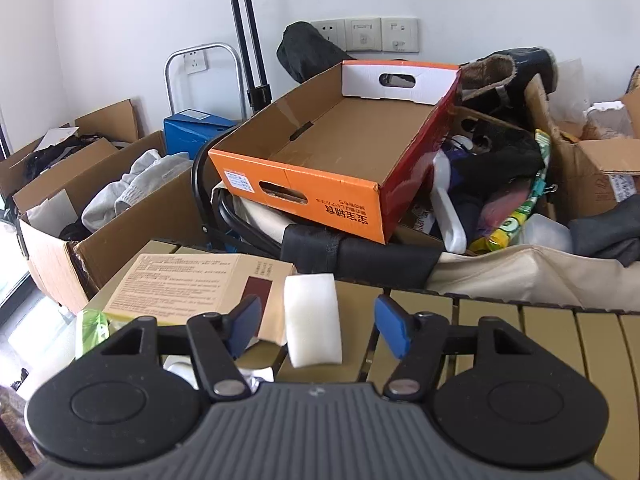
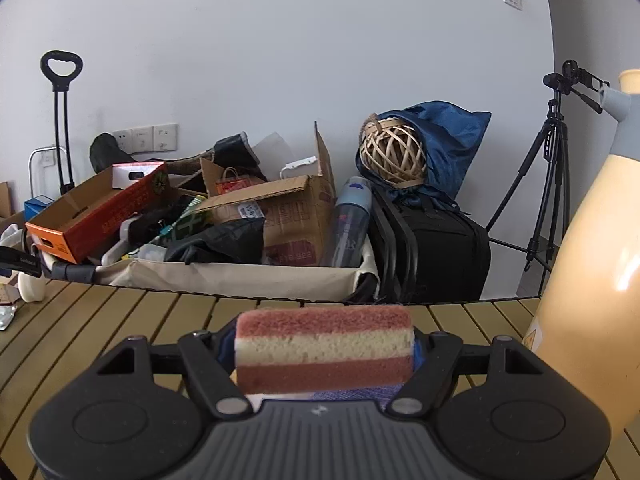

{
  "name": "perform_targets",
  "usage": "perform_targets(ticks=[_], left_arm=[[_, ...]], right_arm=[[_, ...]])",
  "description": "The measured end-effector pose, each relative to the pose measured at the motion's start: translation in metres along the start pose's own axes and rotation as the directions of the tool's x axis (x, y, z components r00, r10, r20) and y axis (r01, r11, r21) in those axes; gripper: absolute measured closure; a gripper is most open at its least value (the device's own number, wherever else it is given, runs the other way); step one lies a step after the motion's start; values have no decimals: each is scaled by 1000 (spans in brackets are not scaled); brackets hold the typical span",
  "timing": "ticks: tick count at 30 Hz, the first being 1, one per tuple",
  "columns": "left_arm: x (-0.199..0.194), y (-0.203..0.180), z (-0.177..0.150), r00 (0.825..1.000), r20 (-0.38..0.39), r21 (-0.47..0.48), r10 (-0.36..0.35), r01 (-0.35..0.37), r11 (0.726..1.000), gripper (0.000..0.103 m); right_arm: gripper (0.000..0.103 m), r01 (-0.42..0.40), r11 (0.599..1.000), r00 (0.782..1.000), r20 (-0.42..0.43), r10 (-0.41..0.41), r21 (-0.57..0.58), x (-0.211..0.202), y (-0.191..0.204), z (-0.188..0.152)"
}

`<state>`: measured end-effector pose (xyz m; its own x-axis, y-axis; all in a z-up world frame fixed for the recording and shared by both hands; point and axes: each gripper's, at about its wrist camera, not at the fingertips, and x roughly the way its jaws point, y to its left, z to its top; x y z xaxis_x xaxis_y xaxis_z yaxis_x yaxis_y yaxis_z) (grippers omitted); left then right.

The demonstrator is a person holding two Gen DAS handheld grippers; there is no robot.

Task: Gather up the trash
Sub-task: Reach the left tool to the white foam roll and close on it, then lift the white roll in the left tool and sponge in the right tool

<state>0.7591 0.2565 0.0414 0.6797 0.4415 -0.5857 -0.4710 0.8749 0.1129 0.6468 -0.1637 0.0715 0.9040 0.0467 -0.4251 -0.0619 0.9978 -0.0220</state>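
Between the blue pads of the left gripper point(image 1: 316, 330) stands a white foam block point(image 1: 313, 320), upright on the slatted table point(image 1: 520, 332). Fingers spread here, daylight showing on both sides of the foam, neither pad pressing it. The block sits near the table's far edge, its left side overlapping a flat printed carton point(image 1: 192, 288) that lies just left of it. Right of the foam the slats run bare all the way along that far edge, so plenty of open room on that side. Left of it things get tight: the carton, a green wrapper point(image 1: 92, 330), bits of white litter under the gripper's left finger.

Beyond the table edge behind the foam, an orange cardboard box point(image 1: 332, 160) sits open-topped on a heap in a cream fabric bin point(image 1: 540, 276).

Over on the right wrist view, the right gripper point(image 2: 324, 354) is clamped on a striped pink-and-cream sponge point(image 2: 324, 350), pads pinching its two ends, the sponge held crosswise above the slats. A tall cream bottle point(image 2: 592, 280) crowds in close on the sponge's right. Left of the sponge, open slats.
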Motion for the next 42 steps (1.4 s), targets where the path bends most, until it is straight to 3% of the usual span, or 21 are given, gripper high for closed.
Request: perform_targets(ticks=[2,8,13,20,30,42], left_arm=[[7,-3,1,1000,-9,-3,10,-10,1000,38],[30,-8,1,998,-52,2,23,-23,1000,73],[22,-2,-2,999,-19,-6,44,-44,999,74],[-23,4,-3,1000,19,38,24,-24,999,74],[-104,22,-9,998,47,39,-32,31,999,74],[-216,21,-36,987,109,103,-114,103,989,74]], right_arm=[[30,6,1000,1000,-9,-6,12,5,-4,-1],[30,21,999,999,-25,-20,28,17,-10,-7],[30,20,999,999,-28,-19,39,19,-14,-9],[30,-3,998,1000,-26,5,69,3,-15,-7],[30,-46,994,998,-28,49,97,-36,-8,-4],[30,-65,993,998,-22,67,99,-93,-1,2]])
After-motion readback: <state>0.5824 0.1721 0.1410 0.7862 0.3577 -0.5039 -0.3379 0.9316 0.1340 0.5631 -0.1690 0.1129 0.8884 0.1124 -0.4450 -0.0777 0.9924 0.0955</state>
